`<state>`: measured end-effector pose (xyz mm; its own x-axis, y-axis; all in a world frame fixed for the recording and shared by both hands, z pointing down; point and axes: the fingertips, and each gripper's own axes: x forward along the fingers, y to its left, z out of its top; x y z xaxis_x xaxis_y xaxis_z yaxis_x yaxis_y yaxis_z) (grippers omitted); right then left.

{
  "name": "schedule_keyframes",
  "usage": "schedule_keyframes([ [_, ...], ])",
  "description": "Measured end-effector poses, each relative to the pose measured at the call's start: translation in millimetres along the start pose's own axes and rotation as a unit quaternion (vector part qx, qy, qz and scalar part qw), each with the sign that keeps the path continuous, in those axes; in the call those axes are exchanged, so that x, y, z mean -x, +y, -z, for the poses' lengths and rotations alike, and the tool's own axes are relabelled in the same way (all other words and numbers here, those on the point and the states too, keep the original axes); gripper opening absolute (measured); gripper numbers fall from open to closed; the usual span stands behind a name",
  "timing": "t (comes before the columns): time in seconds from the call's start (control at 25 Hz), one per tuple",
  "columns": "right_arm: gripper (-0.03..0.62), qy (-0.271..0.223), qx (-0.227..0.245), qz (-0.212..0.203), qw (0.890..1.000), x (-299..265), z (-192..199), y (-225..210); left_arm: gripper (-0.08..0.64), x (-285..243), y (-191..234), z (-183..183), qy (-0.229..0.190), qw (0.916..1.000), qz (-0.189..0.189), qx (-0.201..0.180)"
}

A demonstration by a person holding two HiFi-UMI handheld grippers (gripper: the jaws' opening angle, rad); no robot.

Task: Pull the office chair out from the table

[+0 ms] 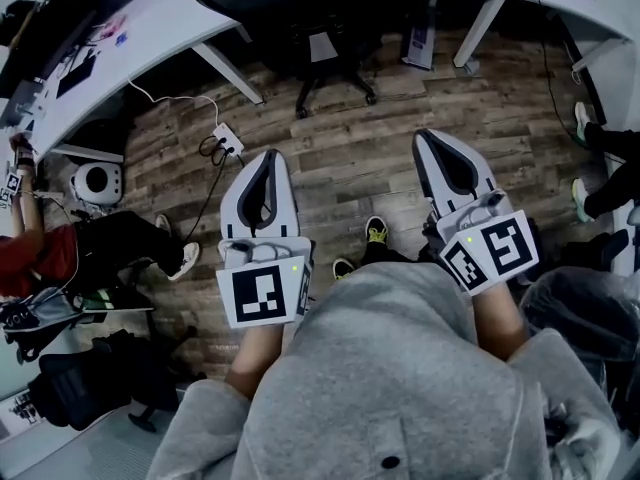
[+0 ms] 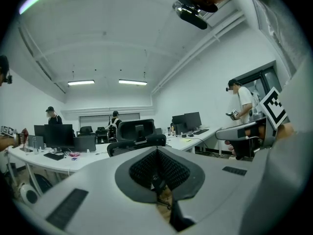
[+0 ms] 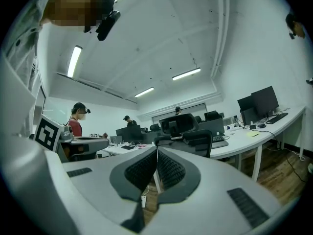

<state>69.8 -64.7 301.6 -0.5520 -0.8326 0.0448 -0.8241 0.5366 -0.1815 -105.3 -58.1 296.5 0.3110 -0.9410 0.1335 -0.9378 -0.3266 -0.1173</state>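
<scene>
The black office chair [image 1: 330, 28] stands tucked under the white table [image 1: 150, 38] at the top of the head view, its star base [image 1: 335, 86] on the wood floor. My left gripper [image 1: 270, 156] and right gripper [image 1: 430, 136] are both shut and empty, held side by side and pointing toward the chair, well short of it. In the left gripper view the chair's backrest and headrest [image 2: 139, 131] show just above the shut left gripper [image 2: 157, 151]. In the right gripper view the chair [image 3: 188, 129] rises behind the shut right gripper [image 3: 157, 151].
A power strip with cables [image 1: 228, 140] lies on the floor ahead of my left gripper. A seated person [image 1: 60, 248] and a black bag [image 1: 80, 383] are at the left, another person's feet [image 1: 585, 118] at the right. A computer tower [image 1: 420, 38] stands under the table.
</scene>
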Motion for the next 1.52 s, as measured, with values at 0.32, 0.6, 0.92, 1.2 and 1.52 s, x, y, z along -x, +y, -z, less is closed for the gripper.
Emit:
schedule_keyframes([
  [0.32, 0.028, -0.004, -0.014, -0.013, 1.000, -11.1, -0.9, -29.2, 0.012, -26.1, -14.4, -2.7, 0.007, 0.9999, -0.005, -0.010],
  [0.6, 0.028, -0.006, -0.013, -0.028, 1.000, -17.9, -5.0, -37.4, 0.012, -32.7, -15.1, -6.7, 0.004, 0.9997, -0.020, -0.014],
  [0.92, 0.028, -0.005, -0.014, -0.040, 0.999, -25.9, -5.5, -37.6, 0.012, -36.6, -11.8, -5.3, 0.004, 0.9995, -0.029, -0.011],
  [1.2, 0.028, 0.000, -0.005, -0.044, 0.999, -36.0, -3.1, -34.1, 0.012, -40.3, -3.5, -1.4, 0.003, 0.9994, -0.033, -0.006],
  [1.52, 0.028, 0.006, 0.021, -0.040, 0.999, -65.1, -1.2, -40.3, 0.012, -68.7, 17.5, 4.2, -0.006, 0.9996, -0.028, 0.002],
])
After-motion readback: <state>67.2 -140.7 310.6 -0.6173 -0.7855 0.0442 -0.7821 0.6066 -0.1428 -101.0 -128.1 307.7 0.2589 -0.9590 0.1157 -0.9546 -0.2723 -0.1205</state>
